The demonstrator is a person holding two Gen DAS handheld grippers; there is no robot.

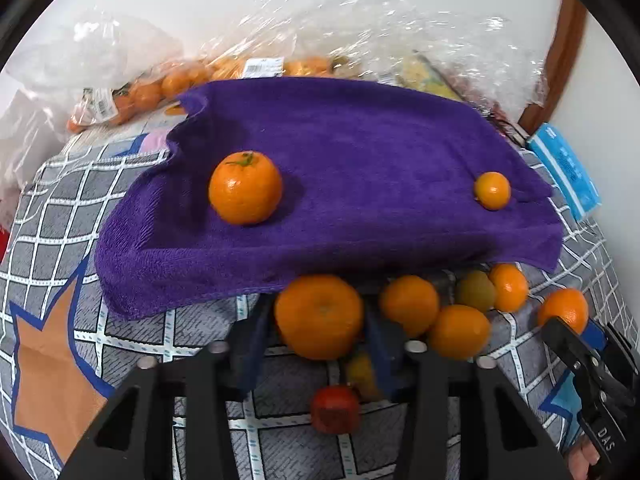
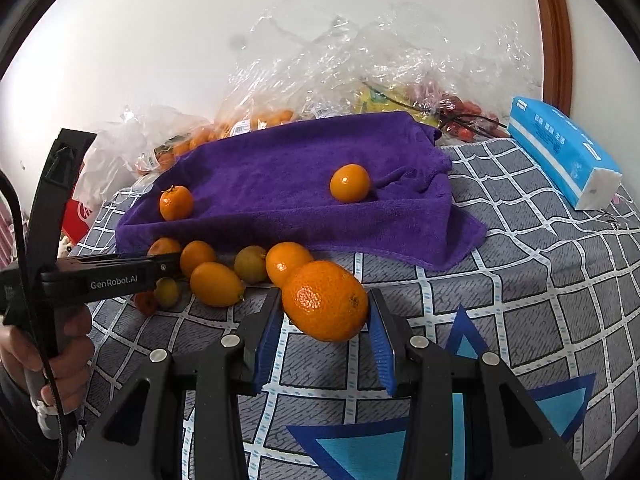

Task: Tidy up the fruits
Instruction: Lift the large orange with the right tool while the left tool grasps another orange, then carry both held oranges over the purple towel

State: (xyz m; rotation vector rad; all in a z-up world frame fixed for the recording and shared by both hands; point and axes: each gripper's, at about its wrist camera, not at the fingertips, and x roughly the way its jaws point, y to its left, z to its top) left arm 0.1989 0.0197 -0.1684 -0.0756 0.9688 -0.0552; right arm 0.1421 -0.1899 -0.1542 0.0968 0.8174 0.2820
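A grey checked bedspread [image 2: 540, 280] covered the surface. Nearest, the right gripper [image 2: 325, 326] was clamped on a tangerine [image 2: 325, 306]; the left gripper [image 1: 316, 334] squeezed another tangerine [image 1: 319, 316]. Loose fruit [image 2: 216, 276] lay just behind. Farther, a purple towel [image 2: 280, 184] carried two oranges. Plastic bags [image 2: 248, 120] behind held more oranges.

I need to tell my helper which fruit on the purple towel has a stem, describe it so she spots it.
Find the purple towel spread on the checked cloth. Two fruits sit on it, far apart. Hers is the larger mandarin near its left edge, with a green stem; the other is small and stemless.
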